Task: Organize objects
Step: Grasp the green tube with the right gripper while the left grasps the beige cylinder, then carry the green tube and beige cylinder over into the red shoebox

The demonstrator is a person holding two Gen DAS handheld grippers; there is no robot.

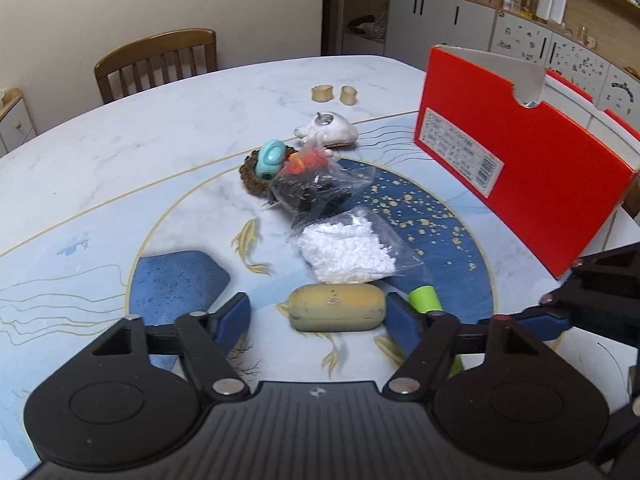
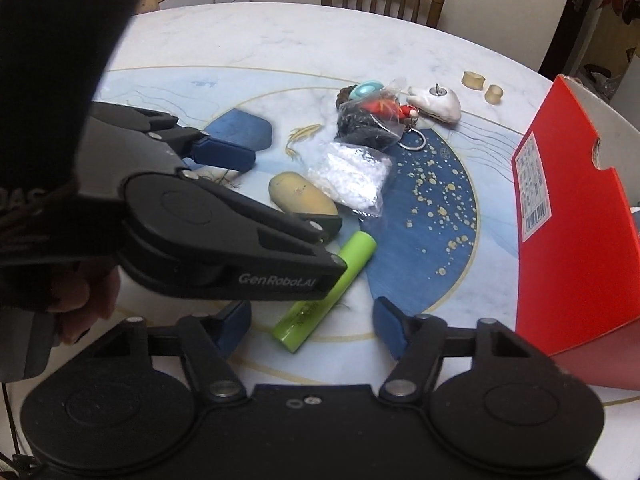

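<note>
Left gripper (image 1: 318, 320) and right gripper (image 2: 310, 326) both spread wide.

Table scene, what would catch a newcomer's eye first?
The red box standing open at the table's right edge stands out first. Next, the cluttered pile in the middle: a bag of white beads and a bag of black bits. Nearer, the open left gripper flanks a tan capsule beside a green tube.

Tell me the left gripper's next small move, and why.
Probably ease the left gripper forward a little and close on the tan oval piece. Its jaws stand open with that piece lying between the blue fingertips, not yet touched, and the red box waits open to the right.
</note>
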